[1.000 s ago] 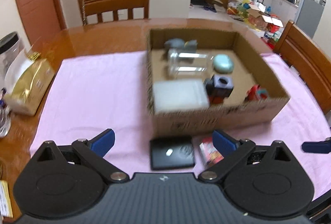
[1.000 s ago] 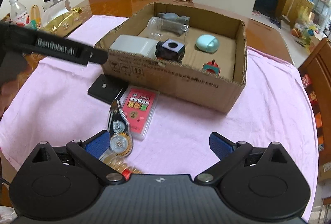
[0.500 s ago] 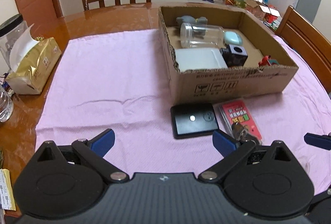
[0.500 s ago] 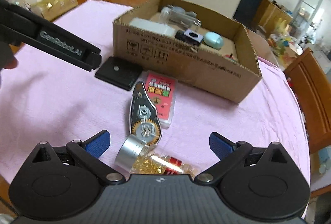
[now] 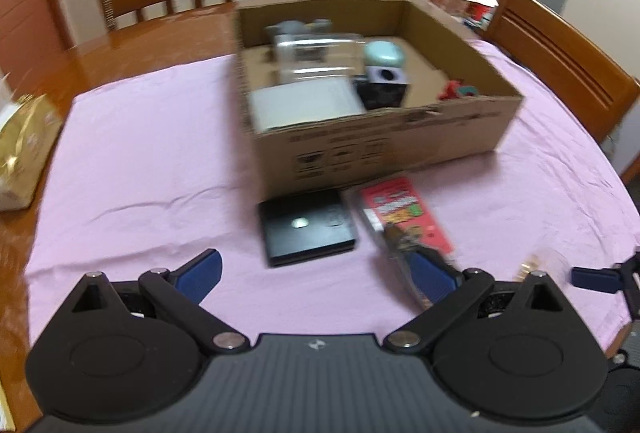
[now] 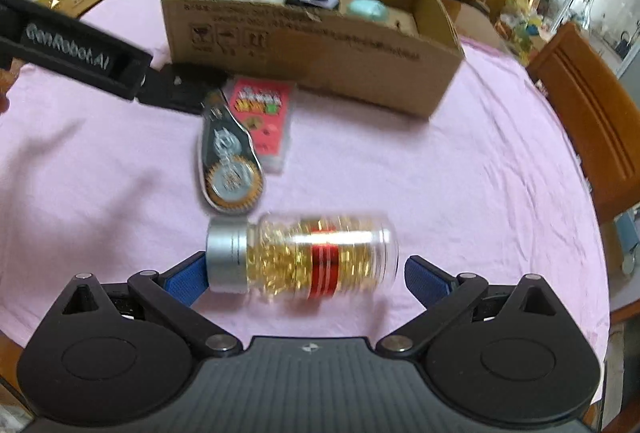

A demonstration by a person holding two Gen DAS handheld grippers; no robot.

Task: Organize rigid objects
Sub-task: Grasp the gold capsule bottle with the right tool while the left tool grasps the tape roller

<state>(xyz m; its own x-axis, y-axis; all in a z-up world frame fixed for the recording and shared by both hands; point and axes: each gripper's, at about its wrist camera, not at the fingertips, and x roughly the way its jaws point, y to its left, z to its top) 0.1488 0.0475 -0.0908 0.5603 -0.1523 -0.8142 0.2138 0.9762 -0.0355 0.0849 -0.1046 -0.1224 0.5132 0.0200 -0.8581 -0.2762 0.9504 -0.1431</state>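
A clear bottle of gold capsules with a silver cap lies on its side on the pink cloth. It sits between the spread fingers of my right gripper, which is open; the left pad looks close to the cap. Beyond it lie a correction tape dispenser, a red card pack and a flat black box. My left gripper is open above the cloth, just short of the flat black box and the red card pack. The cardboard box behind holds several items.
The box holds a white case, a clear jar, a black cube, a mint case and a red toy. A gold tissue pack lies at the left. Wooden chairs stand around the table.
The right gripper has drawn back and lowered, so the bottle now lies wholly between its fingers. The left gripper has shifted slightly toward the black box.
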